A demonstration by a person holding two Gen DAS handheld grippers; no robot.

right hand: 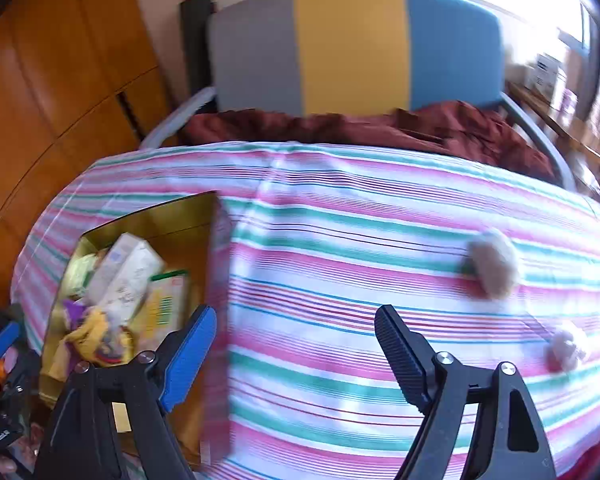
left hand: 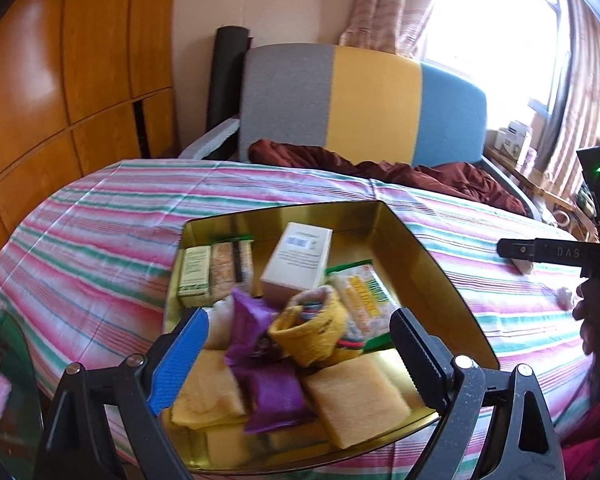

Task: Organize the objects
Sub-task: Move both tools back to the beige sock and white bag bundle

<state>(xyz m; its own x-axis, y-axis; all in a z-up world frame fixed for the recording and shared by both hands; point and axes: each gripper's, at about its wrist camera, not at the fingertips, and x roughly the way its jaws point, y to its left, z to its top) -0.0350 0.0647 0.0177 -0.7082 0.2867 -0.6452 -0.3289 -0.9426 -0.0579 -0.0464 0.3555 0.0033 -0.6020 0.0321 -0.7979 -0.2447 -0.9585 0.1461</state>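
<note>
A gold tin box (left hand: 428,264) sits on the striped cloth. It holds a white carton (left hand: 298,256), a small green box (left hand: 196,276), snack packets, purple sachets (left hand: 268,392), a yellow knitted piece (left hand: 308,332) and yellow sponges (left hand: 356,404). My left gripper (left hand: 300,356) hangs open just above this pile, nothing between its fingers. My right gripper (right hand: 296,320) is open over bare cloth, right of the tin box (right hand: 148,216). Further right lie a beige fuzzy lump (right hand: 494,264) and a small whitish lump (right hand: 566,350). One right finger (left hand: 516,249) shows in the left wrist view.
The striped cloth (right hand: 340,216) covers a rounded table. Behind it stands a chair with a grey, yellow and blue back (left hand: 364,100) and a dark red cloth (left hand: 380,172) on its seat. Wooden cupboards (left hand: 60,80) fill the left, a window and a cluttered shelf (left hand: 516,140) the right.
</note>
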